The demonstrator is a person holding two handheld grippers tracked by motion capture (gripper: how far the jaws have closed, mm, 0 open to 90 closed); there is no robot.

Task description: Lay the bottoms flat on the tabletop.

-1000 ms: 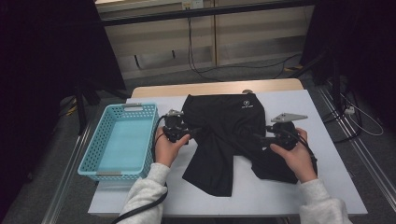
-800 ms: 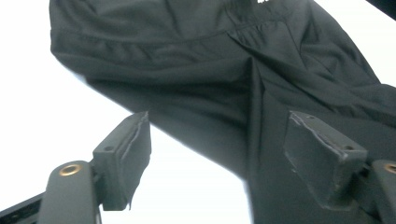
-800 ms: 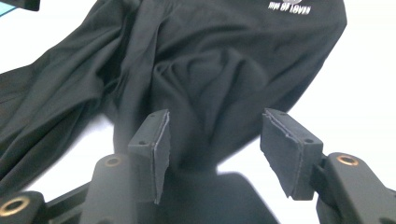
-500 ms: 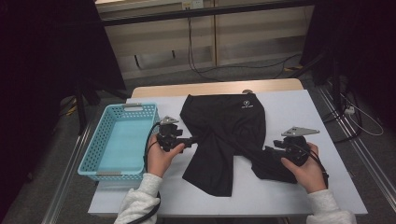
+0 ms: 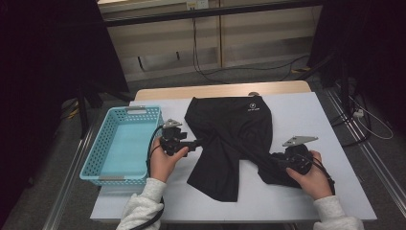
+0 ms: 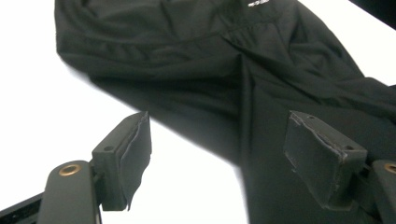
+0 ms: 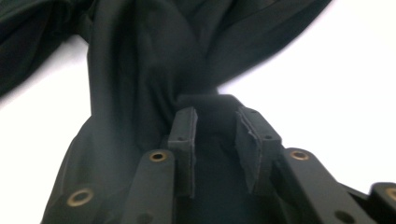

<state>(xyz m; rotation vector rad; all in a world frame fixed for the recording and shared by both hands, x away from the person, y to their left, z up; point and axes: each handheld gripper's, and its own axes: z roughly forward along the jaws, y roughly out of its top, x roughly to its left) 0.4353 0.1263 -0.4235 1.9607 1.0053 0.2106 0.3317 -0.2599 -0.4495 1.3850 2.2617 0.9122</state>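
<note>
Black garment (image 7: 154, 70) — bunched between right fingers (image 7: 184, 140)

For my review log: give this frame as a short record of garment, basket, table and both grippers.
garment: black shorts, spread on the table, small white logo near the far edge
basket: light blue basket, left of the shorts
table: white table
left gripper: open, at the shorts' left edge
right gripper: jaws just closing, cloth between them

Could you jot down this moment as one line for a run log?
black shorts spread on table | right gripper closing on bunched leg | left gripper open beside other leg | blue basket left
</note>
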